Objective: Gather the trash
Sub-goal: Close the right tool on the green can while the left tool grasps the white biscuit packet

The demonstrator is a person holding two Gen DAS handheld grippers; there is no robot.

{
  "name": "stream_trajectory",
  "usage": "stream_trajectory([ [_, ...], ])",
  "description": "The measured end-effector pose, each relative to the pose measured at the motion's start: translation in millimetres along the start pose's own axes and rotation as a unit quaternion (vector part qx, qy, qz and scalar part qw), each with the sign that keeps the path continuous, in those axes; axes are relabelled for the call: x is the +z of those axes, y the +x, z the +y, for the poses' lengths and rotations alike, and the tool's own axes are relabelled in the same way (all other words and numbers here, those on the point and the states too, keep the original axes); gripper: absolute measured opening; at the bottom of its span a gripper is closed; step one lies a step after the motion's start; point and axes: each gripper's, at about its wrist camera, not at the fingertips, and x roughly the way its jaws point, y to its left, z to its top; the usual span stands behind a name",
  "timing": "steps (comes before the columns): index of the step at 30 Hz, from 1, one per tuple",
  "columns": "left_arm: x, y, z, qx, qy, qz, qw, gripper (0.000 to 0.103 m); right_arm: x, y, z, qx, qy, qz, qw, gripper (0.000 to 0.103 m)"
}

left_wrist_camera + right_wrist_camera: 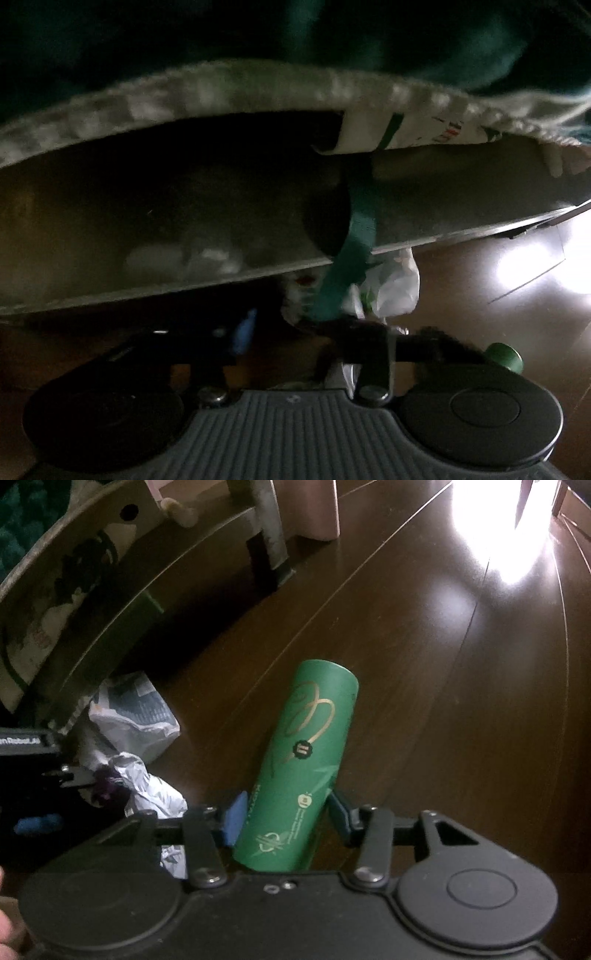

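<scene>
The left gripper (354,325) is pinching a teal bag strap (360,236), its jaws narrowed on it, beside crumpled wrappers (144,775) on the wooden floor (443,664). The right gripper (284,812) is clamping its half-spread jaws on a green tube (299,768) lying on the floor.

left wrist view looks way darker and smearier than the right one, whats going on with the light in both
Left wrist view: mostly in shadow and motion-blurred, with glare on the floor at the right edge. Right wrist view: sharper; the green tube is clearly lit, but a blown-out window reflection whites out the floor's upper right; fisheye bends the floorboard lines.
</scene>
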Motion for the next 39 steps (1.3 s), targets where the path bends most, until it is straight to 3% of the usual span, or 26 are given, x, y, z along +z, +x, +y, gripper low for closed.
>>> stream_trajectory([
  [2,-2.9,-1.2,4.6,-0.004,0.003,0.009,1.0,0.031,-4.9,-3.0,4.5,-0.01,-0.009,-0.001,1.0,0.047],
  [4,-8.5,3.0,9.2,0.002,0.018,0.023,0.9996,0.024,-11.1,-5.1,7.4,-0.008,-0.015,0.004,1.0,0.046],
  [8,-21.1,13.5,26.3,0.033,0.059,0.043,0.9967,0.021,-25.5,-10.6,11.8,-0.008,-0.029,0.015,0.999,0.046],
  [12,-31.4,-2.0,31.2,0.053,0.142,0.018,0.9884,0.021,-32.4,-20.1,11.9,-0.008,-0.046,0.023,0.999,0.045],
  [18,-33.7,-23.0,23.0,0.05,0.128,0.016,0.9904,0.021,-22.2,-32.3,9.9,-0.01,-0.065,0.044,0.997,0.044],
  [21,-24.4,-41.5,23.4,0.022,0.102,0.015,0.9944,0.022,-16.6,-31.1,11.0,-0.001,-0.086,0.056,0.995,0.044],
  [26,-19.0,-43.6,13.6,0.01,0.07,-0.006,0.9975,0.033,-17.2,-21.1,15.0,0.031,-0.144,0.09,0.985,0.044],
  [29,-18.7,-50.7,10.6,0.017,0.045,-0.023,0.9986,0.07,-28.4,-17.6,17.1,0.046,-0.185,0.103,0.976,0.043],
  [30,-16.8,-55.8,10.9,0.022,0.032,-0.027,0.9989,0.074,-32.8,-17.7,15.0,0.047,-0.188,0.106,0.975,0.043],
  [33,-14.8,-50.9,2.4,0.035,0.009,-0.033,0.9988,0.074,-42.0,-16.9,6.0,0.065,-0.169,0.1,0.978,0.044],
  [39,-11.0,-34.2,-18.8,0.068,0.006,-0.044,0.9967,0.074,-26.3,-10.0,2.7,0.089,-0.149,0.093,0.98,0.044],
])
